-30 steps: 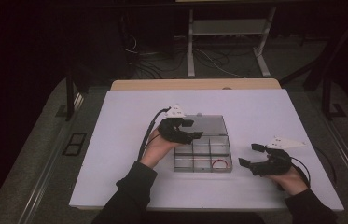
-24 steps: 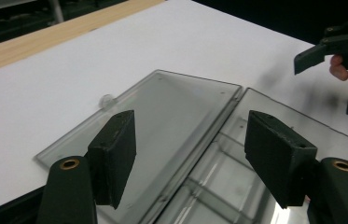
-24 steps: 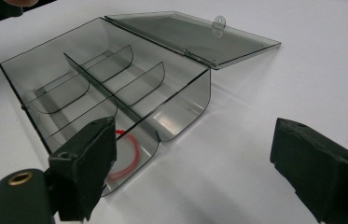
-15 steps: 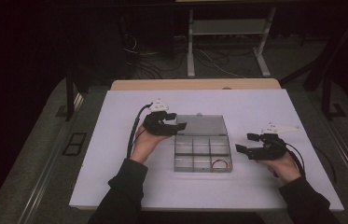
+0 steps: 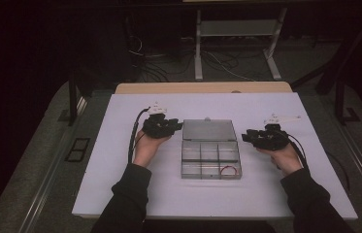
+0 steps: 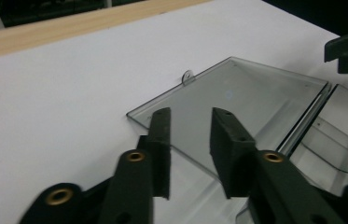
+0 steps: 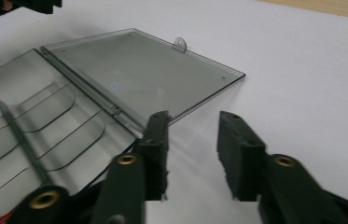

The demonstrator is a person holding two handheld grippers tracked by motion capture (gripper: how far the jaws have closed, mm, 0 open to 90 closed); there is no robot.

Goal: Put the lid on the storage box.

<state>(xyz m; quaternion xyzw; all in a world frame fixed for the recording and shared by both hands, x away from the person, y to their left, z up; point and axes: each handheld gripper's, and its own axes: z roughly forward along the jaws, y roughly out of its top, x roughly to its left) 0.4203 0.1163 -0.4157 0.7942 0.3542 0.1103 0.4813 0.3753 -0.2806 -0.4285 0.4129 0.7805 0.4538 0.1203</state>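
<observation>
A clear plastic compartment box (image 5: 211, 158) lies in the middle of the white table, its lid (image 5: 209, 129) folded flat toward the far side. A thin red loop (image 5: 228, 170) sits in the near right compartment. My left gripper (image 5: 174, 126) hovers at the lid's left edge. In the left gripper view its jaws (image 6: 190, 116) stand over the lid's corner (image 6: 237, 98), a narrow gap between them and nothing in it; they have just been closing. My right gripper (image 5: 247, 136) is right of the box. Its jaws (image 7: 194, 119) have also been closing and point at the lid's corner (image 7: 139, 70), with nothing between them.
The table (image 5: 120, 184) has a wooden strip (image 5: 203, 88) along its far edge. Cables trail from both grippers over the tabletop. Beyond the table stand a metal frame (image 5: 237, 29) and floor cables in the dark.
My left gripper has moved left, off the box, to the lid's left edge. My right gripper has moved away from the person and closer to the box. Both pairs of jaws look narrower.
</observation>
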